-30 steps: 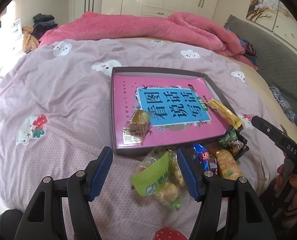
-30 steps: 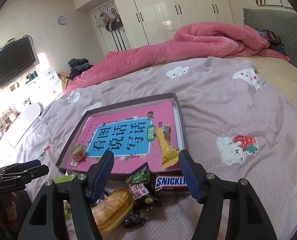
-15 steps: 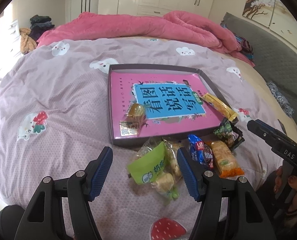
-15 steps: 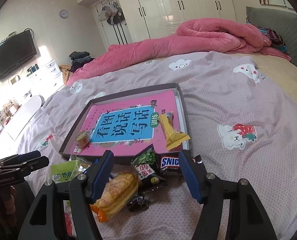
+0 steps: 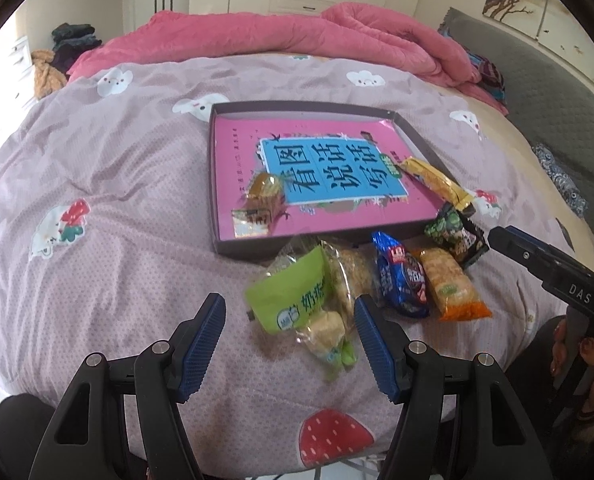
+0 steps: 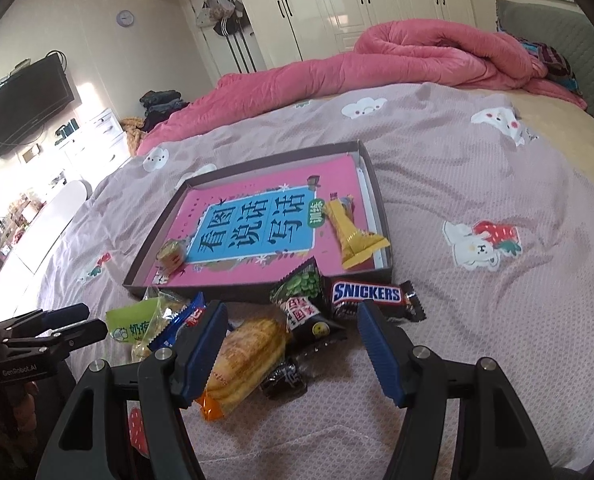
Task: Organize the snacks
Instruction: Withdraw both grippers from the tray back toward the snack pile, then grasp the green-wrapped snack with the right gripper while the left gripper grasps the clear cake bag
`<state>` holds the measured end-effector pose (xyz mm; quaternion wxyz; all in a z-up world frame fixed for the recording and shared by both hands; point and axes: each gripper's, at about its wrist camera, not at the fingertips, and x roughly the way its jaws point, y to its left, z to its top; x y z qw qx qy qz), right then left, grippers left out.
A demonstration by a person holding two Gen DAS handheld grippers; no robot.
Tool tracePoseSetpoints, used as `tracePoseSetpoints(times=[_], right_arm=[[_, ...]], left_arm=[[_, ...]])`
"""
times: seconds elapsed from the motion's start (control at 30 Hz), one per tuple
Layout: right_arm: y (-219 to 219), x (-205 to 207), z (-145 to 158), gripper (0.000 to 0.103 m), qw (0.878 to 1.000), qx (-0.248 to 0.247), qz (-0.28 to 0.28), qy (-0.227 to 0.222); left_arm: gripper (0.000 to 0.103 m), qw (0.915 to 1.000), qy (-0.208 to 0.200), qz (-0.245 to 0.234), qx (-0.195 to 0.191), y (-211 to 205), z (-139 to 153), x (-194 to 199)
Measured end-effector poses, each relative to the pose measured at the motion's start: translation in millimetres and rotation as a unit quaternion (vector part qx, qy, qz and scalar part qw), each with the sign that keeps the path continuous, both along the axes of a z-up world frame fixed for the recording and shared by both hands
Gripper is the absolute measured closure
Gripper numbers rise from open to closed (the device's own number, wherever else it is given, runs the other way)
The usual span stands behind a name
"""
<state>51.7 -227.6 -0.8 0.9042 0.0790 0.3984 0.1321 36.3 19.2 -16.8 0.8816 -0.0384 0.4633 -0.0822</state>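
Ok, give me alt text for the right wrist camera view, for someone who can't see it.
The open right gripper hangs over a pile of snack packets on a lilac bedspread, among them a Snickers bar and an orange-wrapped pastry. Behind them, a shallow dark tray holds a pink book, a yellow packet and a small wrapped cake.

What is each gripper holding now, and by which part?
Nothing is held. The left gripper is open over the green bag, and the right gripper is open over the snacks, touching none.
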Motion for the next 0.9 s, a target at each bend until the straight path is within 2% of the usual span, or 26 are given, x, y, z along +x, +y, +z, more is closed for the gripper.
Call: tracePoseSetpoints(times=[0.37,0.67,0.8,0.9], right_arm=[[-5.1,4.9,-14.1,0.036,0.999,0.015,-0.010,0.037],[-16.7,16.9,-34.0,0.037,0.994,0.073,-0.020,0.079],[-18.1,21.9,-42.6,0.047,0.991,0.090,-0.020,0.095],[-17.0,25.2,-44.4,0.050,0.990,0.100,-0.016,0.093]], left_arm=[[0.035,0.9997,0.020,-0.014,0.004,-6.3,-12.3,-2.3],[0.035,0.9980,0.058,-0.019,-0.017,-6.4,-29.6,1.8],[0.035,0.9971,0.069,-0.019,-0.025,-6.7,-35.4,4.0],[0.035,0.9960,0.080,-0.018,-0.036,-6.7,-41.9,7.0]])
